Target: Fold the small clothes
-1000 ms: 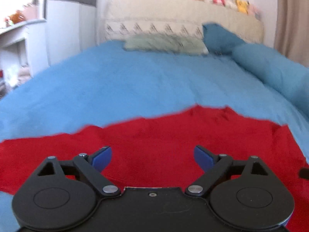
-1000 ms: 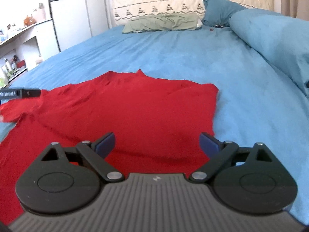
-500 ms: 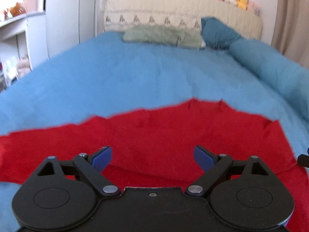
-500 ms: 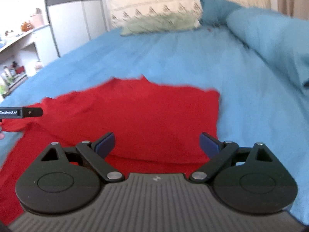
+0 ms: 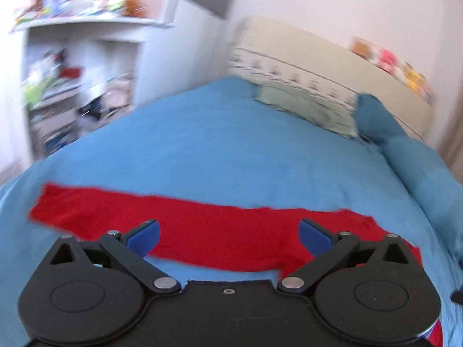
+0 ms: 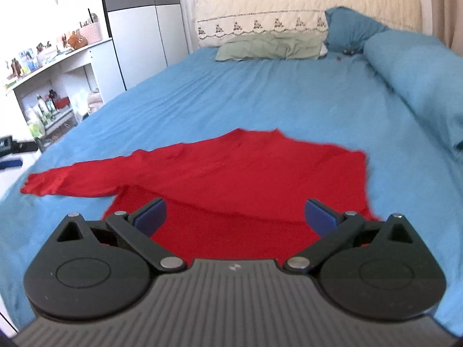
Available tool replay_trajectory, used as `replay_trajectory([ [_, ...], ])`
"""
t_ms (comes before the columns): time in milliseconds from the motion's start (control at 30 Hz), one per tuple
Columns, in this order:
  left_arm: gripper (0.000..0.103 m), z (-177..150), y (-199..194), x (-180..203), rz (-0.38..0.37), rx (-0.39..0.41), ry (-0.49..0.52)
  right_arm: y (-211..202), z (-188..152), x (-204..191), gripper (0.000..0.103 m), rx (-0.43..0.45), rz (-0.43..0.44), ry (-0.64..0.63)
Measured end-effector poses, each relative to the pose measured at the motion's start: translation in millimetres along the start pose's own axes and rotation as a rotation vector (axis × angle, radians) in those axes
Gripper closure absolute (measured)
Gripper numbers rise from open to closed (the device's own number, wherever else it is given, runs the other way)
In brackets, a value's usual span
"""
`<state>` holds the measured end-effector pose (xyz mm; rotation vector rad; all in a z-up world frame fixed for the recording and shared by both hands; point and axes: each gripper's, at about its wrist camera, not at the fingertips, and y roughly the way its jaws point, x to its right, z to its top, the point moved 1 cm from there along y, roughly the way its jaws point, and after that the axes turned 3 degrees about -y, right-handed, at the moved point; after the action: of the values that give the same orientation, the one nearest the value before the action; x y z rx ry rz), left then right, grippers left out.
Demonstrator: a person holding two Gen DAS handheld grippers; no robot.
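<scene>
A red long-sleeved garment lies flat on the blue bed, one sleeve stretched out to the left. My right gripper is open and empty, just above the garment's near part. In the blurred left wrist view the garment's sleeve runs across as a red band. My left gripper is open and empty over that sleeve, near its lower edge.
The blue bedsheet stretches ahead. A green pillow, a blue pillow and a long blue bolster lie at the head and right side. White shelves with clutter stand left of the bed.
Both grippers have pulled back from the garment and stayed open. The left one has swung left toward the sleeve, tilting its view. More of the garment shows in the right wrist view.
</scene>
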<state>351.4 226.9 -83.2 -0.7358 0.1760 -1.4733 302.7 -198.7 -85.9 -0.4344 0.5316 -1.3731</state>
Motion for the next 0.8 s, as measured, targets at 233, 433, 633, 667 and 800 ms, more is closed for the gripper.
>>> replay_trajectory([
  [233,0.013,-8.3,14.2,-124.1,0.108,-0.027,-0.237,28.6,-18.7,-38.9,0.000,-0.045,0.009,0.020],
  [433,0.030,-17.1,51.7,-184.6,0.135,-0.065,-0.400,62.0,-30.7,-51.1,0.000,-0.090,-0.010,0.029],
  [633,0.031,-4.4,78.8,-199.0,0.114,-0.023,-0.435,86.7,-35.7,-56.0,0.000,-0.111,-0.045,0.013],
  [667,0.031,-2.4,81.2,-200.8,0.115,-0.015,-0.438,89.4,-35.9,-55.6,0.000,-0.112,-0.046,0.011],
  [800,0.070,7.1,92.6,-200.6,0.188,-0.012,-0.398,99.6,-37.0,-54.2,0.000,-0.121,-0.054,0.006],
])
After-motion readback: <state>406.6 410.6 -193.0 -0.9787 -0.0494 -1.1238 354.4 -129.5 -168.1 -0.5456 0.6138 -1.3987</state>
